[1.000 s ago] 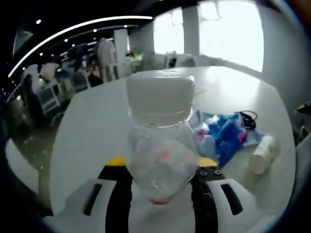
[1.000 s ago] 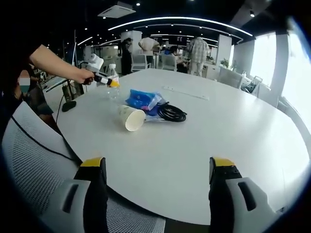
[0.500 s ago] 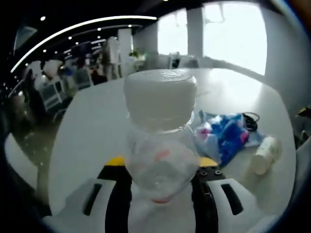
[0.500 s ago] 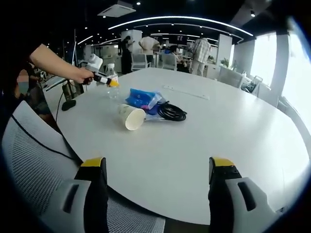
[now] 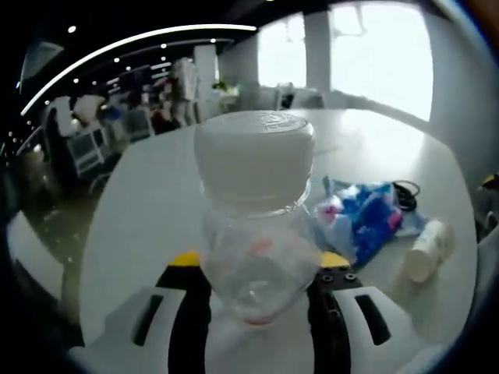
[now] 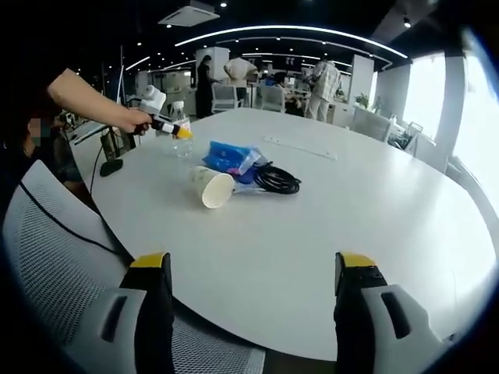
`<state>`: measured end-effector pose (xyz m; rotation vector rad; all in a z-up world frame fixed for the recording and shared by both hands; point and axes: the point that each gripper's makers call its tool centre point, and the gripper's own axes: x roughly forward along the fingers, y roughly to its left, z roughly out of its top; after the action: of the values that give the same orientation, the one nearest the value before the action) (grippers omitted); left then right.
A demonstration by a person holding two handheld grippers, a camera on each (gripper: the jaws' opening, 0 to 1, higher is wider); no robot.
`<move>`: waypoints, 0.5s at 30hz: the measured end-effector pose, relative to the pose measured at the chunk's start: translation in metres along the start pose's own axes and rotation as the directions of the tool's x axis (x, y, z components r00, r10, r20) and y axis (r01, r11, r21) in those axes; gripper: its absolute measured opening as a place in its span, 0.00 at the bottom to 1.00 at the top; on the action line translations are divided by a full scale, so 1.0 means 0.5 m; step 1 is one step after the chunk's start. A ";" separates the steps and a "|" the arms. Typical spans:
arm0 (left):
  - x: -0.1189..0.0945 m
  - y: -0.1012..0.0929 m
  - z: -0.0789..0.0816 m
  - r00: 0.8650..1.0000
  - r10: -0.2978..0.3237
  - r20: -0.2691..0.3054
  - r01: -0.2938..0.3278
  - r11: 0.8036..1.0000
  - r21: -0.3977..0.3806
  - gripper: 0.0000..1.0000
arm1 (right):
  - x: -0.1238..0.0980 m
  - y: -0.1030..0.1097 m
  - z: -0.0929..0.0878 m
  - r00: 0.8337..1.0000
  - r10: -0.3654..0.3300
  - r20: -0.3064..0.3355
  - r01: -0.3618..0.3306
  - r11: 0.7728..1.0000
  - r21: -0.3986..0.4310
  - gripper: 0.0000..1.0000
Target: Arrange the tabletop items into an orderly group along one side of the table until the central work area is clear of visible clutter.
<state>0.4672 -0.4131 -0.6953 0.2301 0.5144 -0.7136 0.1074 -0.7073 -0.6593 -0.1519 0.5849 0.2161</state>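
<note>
My left gripper (image 5: 257,276) is shut on a clear plastic bottle (image 5: 257,234) with a white cap, standing upright close to the lens. In the right gripper view the same bottle (image 6: 182,128) is at the far left of the round white table (image 6: 327,210), with the left gripper (image 6: 168,126) held on it by a person's hand. A blue and white packet (image 6: 229,158) (image 5: 362,214), a coiled black cable (image 6: 274,180) (image 5: 401,191) and a paper cup (image 6: 210,188) (image 5: 425,248) on its side lie together mid-table. My right gripper (image 6: 249,269) hangs open over the near table edge.
A grey mesh chair back (image 6: 54,249) stands at the near left edge of the table. A thin white strip (image 6: 300,148) lies farther back on the tabletop. People and office desks (image 6: 312,86) are in the distance beyond the table.
None on the table: the bottle stays in my left gripper and the cup, packet and cable lie as before. The left view has shifted slightly.
</note>
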 end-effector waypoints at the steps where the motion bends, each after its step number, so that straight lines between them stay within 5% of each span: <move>1: 0.000 0.000 0.000 1.000 -0.002 -0.001 0.002 1.000 0.001 0.45 | 0.000 0.000 0.000 1.000 0.000 0.000 0.000 1.000 0.000 0.86; 10: 0.001 0.002 0.000 1.000 -0.024 0.001 0.024 0.999 -0.026 0.46 | 0.001 0.000 0.002 1.000 0.000 0.004 0.000 1.000 0.001 0.86; 15: -0.011 -0.001 0.006 0.999 -0.031 0.011 0.031 0.999 -0.031 0.55 | 0.001 -0.002 0.006 1.000 -0.002 0.012 0.002 1.000 0.006 0.86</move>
<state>0.4646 -0.4115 -0.6897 0.1899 0.5194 -0.7360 0.1096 -0.7074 -0.6572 -0.1451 0.5731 0.2135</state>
